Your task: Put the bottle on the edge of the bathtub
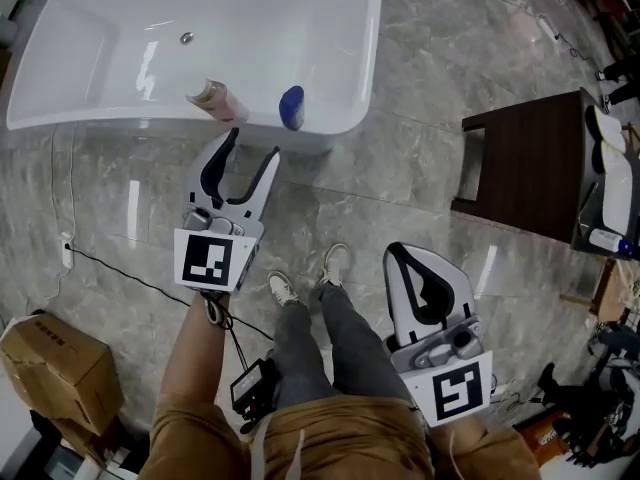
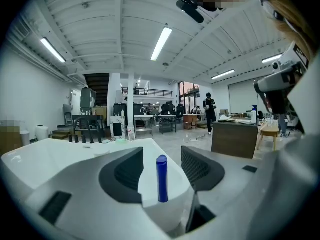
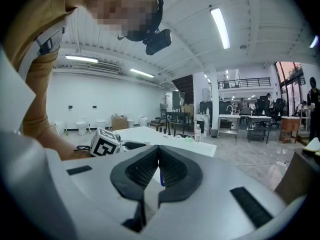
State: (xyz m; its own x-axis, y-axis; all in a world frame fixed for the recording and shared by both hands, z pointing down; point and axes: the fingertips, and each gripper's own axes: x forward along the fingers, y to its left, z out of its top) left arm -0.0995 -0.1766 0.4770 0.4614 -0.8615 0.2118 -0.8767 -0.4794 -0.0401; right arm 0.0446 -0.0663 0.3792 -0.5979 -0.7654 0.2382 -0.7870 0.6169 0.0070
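— Where's the bathtub?
— 11 o'clock in the head view. Left gripper near its rim, fingers spread, holding nothing; right gripper at 5 o'clock, fingers pressed together.
— The bottle?
— Blue, upright on the rim, 1 o'clock from the left gripper.

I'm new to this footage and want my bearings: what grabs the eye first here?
The white bathtub fills the top of the head view, with a blue bottle upright on its near rim and a pinkish bottle just left of it. The left gripper, jaws apart, points at the blue bottle without touching it; the right gripper is shut and empty, lower down by the person's legs.
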